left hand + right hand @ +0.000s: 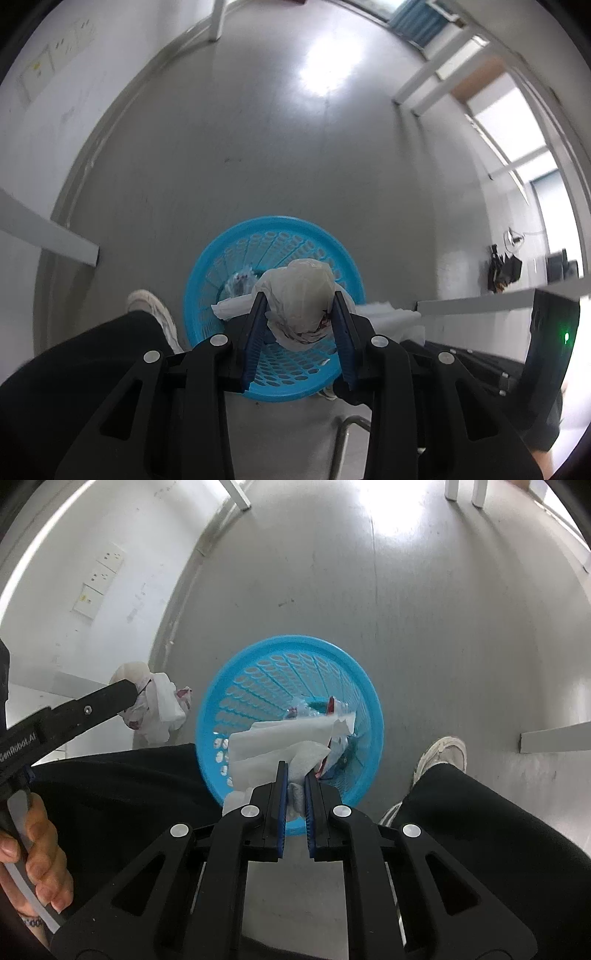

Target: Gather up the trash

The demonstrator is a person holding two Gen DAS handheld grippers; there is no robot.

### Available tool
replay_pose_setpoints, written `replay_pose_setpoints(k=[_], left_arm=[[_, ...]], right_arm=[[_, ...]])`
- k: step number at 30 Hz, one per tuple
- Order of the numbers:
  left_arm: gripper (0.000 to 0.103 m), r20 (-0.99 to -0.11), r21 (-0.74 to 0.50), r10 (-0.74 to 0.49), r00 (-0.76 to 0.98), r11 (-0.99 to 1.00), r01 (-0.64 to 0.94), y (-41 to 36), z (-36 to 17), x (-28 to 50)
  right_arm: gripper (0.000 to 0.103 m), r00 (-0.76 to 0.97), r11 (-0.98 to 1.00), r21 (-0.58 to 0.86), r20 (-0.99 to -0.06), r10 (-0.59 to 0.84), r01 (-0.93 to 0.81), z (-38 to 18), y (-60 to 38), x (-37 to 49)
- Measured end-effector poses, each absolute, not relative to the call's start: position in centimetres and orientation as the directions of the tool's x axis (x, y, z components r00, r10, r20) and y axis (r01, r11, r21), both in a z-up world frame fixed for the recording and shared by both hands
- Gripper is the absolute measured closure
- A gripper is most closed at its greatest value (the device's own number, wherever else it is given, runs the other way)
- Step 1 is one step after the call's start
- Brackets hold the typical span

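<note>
A blue perforated waste basket [325, 258] [266, 657] stands on the grey floor below both grippers. My left gripper [300, 304] is shut on a crumpled plastic bag wad [301, 291] and holds it above the basket. In the right wrist view the left gripper's finger and the bag wad [159, 701] show left of the basket. My right gripper [294, 771] is shut on white paper tissues [280, 738] over the basket's near rim. Bottle and wrapper trash [314, 710] lies inside the basket.
The person's legs in black trousers and white shoes [443, 757] [151, 306] stand on both sides of the basket. White table legs [48, 232] [554, 736] flank the spot. A wall with sockets [107, 568] is at the left.
</note>
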State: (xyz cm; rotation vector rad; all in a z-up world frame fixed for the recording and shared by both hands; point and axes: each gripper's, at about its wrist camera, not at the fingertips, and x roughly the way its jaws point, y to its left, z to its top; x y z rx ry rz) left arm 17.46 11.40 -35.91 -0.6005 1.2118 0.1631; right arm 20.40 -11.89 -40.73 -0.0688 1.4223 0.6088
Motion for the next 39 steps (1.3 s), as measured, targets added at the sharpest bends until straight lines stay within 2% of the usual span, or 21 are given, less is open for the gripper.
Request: replay_pose_setpoints(k=[6,16,17,18,20,30,37,39], left_arm=[[0.069,-0.918,-0.373,-0.232,0.321,0.776,-0.508,12.5,-38.4,18.9],[0.068,-0.925,-0.367,-0.241,0.295,0.769,-0.523,12.3,-39.5,20.0],[0.066,-0.922,-0.373,-0.244,0.299,0.765,-0.525,12.3,-39.5,20.0],[0.052,-0.917,-0.387,-0.253,0.308,0.753,-0.533,12.5,-39.5,20.0],[0.036,-0.91,-0.405,-0.266,0.318,0.734,-0.545,12.8,-39.7,20.1],[0.036,-0.915,-0.394,-0.261,0.307,0.742,-0.542,12.5,-39.4,19.6],[0.036,-0.915,-0.377,-0.235,0.328,0.786,-0.49,11.5,-37.4,18.3],[0.036,-0.913,-0.36,-0.208,0.35,0.814,-0.456,11.0,-36.1,17.7]], right_arm=[[0.095,-0.036,0.851,0.317,-0.942,0.334,-0.418,-43.5,-10.5,22.2],[0.091,-0.073,0.853,0.345,-0.936,0.345,-0.392,-44.9,-9.7,22.7],[0.084,-0.069,0.855,0.344,-0.936,0.345,-0.388,-44.9,-9.7,22.8],[0.072,-0.067,0.855,0.346,-0.935,0.348,-0.387,-44.9,-9.7,22.7],[0.062,-0.068,0.852,0.347,-0.935,0.349,-0.392,-45.0,-9.8,22.6],[0.061,-0.04,0.853,0.289,-0.953,0.302,-0.435,-44.3,-9.6,21.5],[0.061,0.027,0.839,0.267,-0.948,0.318,-0.474,-41.3,-10.6,19.8],[0.057,0.052,0.831,0.264,-0.943,0.329,-0.489,-40.2,-11.0,19.3]])
